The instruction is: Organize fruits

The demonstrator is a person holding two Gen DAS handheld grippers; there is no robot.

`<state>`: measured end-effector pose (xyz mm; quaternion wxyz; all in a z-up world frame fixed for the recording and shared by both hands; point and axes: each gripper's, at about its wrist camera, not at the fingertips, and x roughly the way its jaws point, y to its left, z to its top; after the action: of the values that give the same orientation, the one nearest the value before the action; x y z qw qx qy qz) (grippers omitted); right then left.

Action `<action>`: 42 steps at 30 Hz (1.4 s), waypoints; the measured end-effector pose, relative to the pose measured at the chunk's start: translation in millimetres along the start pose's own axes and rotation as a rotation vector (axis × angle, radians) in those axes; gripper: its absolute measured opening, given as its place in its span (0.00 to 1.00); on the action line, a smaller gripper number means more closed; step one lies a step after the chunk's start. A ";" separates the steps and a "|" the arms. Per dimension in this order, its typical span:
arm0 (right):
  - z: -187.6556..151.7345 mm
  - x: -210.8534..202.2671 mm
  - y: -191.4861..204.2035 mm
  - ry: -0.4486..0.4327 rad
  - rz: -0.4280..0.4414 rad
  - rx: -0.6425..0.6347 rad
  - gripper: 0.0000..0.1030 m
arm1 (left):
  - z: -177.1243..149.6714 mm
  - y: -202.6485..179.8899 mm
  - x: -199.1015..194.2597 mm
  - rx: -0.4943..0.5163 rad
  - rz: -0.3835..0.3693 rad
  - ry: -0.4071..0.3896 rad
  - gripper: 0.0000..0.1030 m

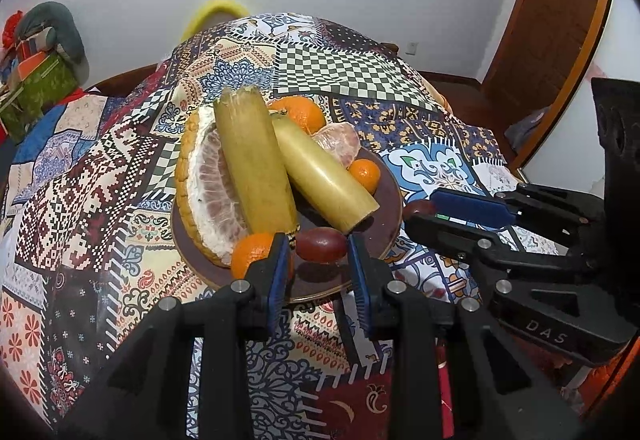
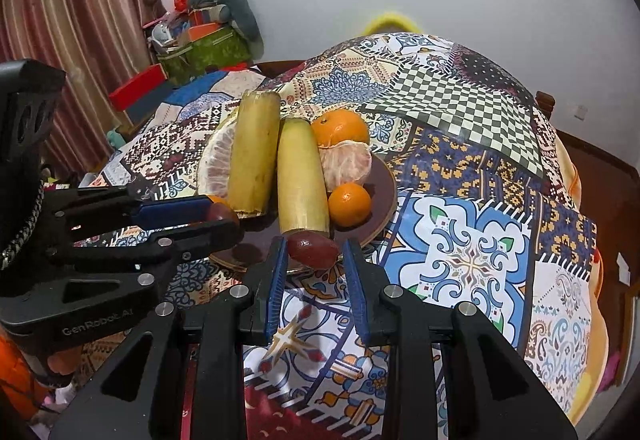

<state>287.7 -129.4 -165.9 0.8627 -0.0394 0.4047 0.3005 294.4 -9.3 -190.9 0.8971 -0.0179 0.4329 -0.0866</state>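
A dark brown plate (image 1: 390, 199) (image 2: 386, 183) on the patterned tablecloth holds two yellow-green cane pieces (image 1: 256, 159) (image 2: 300, 175), a pomelo wedge (image 1: 212, 191), a peeled citrus piece (image 1: 338, 143) (image 2: 346, 159) and three oranges (image 1: 300, 113) (image 2: 349, 204). A dark red fruit (image 1: 321, 244) lies on the plate's near edge between the fingers of my left gripper (image 1: 320, 252), which is open around it. A second dark red fruit (image 2: 312, 250) (image 1: 418, 208) lies at the plate's rim between the open fingers of my right gripper (image 2: 316, 252).
The patterned tablecloth (image 1: 360, 67) (image 2: 472, 252) covers the whole table. Boxes and a grey cushion (image 1: 44, 51) (image 2: 216, 31) are piled at the back left. A wooden door (image 1: 552, 15) stands at the right. A striped curtain (image 2: 80, 19) hangs at the left.
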 end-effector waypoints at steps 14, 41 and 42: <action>0.0 18.8 6.7 0.035 0.010 -0.035 0.25 | 3.3 9.0 -3.7 -0.024 -0.004 -0.016 0.29; 28.1 -105.2 24.8 -0.276 -0.074 0.000 0.38 | 8.7 2.3 -112.9 -0.051 0.087 -0.243 0.29; 29.2 -114.6 28.9 -0.302 -0.075 -0.003 0.38 | 8.1 0.0 -123.5 -0.048 0.091 -0.267 0.29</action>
<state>235.1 -152.5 -58.6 0.9244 -0.0104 0.2681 0.2712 225.4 11.4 -90.3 0.9490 -0.0308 0.3121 -0.0321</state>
